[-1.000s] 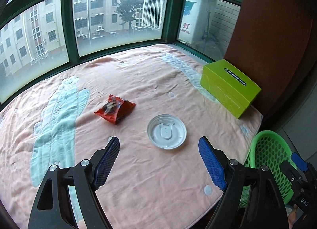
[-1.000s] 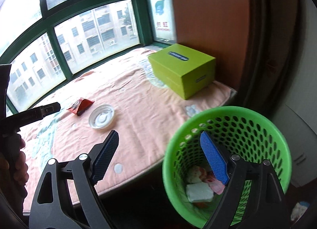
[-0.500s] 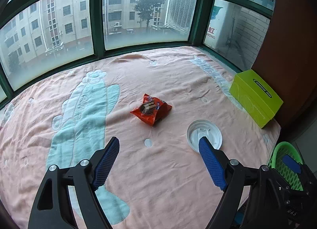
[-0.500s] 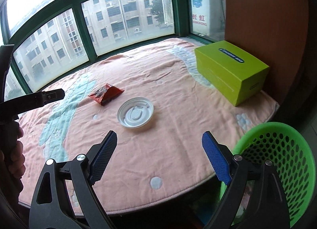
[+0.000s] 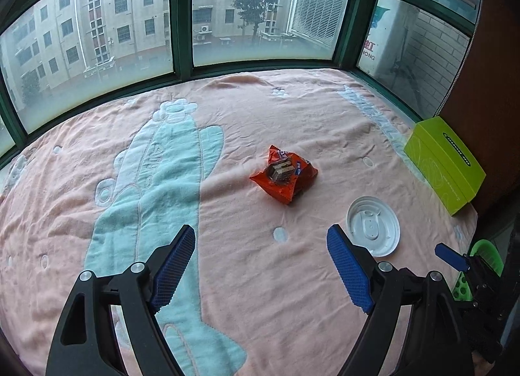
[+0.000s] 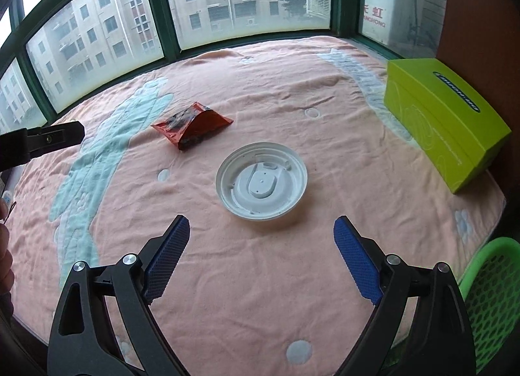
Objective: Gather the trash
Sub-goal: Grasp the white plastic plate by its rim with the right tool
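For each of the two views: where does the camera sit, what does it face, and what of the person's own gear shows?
Left wrist: on the left claw, open, facing down over the pink blanket toward the orange snack wrapper; the right claw's tip shows at right.
Right wrist: on the right claw, jaws just opening, empty, facing the white lid; a hand at left.
Shared: wrapper, lid, green box, green basket.

Pink blanket (image 6: 260,278) with orange snack wrapper (image 6: 191,125), white plastic lid (image 6: 261,181), green box (image 6: 445,116).

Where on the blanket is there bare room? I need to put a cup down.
Bare: the wide stretch left of the snack wrapper over the blue cactus print, and along the window frame. Crowded: between wrapper, white lid and green box.
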Motion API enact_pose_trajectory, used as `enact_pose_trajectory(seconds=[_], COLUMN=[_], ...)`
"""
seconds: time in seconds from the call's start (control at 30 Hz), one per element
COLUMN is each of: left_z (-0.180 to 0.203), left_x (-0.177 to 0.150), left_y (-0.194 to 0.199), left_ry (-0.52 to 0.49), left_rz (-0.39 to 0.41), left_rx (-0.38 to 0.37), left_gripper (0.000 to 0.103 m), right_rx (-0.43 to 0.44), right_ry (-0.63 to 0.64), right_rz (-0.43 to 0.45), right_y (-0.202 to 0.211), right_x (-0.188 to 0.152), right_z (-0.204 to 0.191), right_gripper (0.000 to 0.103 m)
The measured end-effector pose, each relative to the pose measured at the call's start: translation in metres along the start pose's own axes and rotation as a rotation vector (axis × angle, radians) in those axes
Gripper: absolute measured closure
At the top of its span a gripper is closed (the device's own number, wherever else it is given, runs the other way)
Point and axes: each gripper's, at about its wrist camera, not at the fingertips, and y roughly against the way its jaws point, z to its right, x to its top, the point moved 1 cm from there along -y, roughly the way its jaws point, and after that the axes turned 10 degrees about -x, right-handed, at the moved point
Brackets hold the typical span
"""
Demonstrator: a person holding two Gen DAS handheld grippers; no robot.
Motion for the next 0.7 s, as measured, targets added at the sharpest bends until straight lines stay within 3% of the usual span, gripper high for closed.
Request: enact_pose_trajectory(seconds=[0.37,0.7], left_z=[-0.013,-0.018], left_x=[0.008,0.015], left_y=[-0.030,-0.052], left_ry=[0.003,-0.001], left_rz=[-0.045,-0.073], left_rx=[0.013,0.021], left_gripper=[0.020,0.020], right_rx=[-0.023,-0.016], right_ry=[0.065,0.092], right_rz=[-0.071,-0.088], right_y=[-0.055,-0.078], right_x=[0.009,0.020], right_z=[-0.011,-0.018], right_gripper=[0.010,0.007])
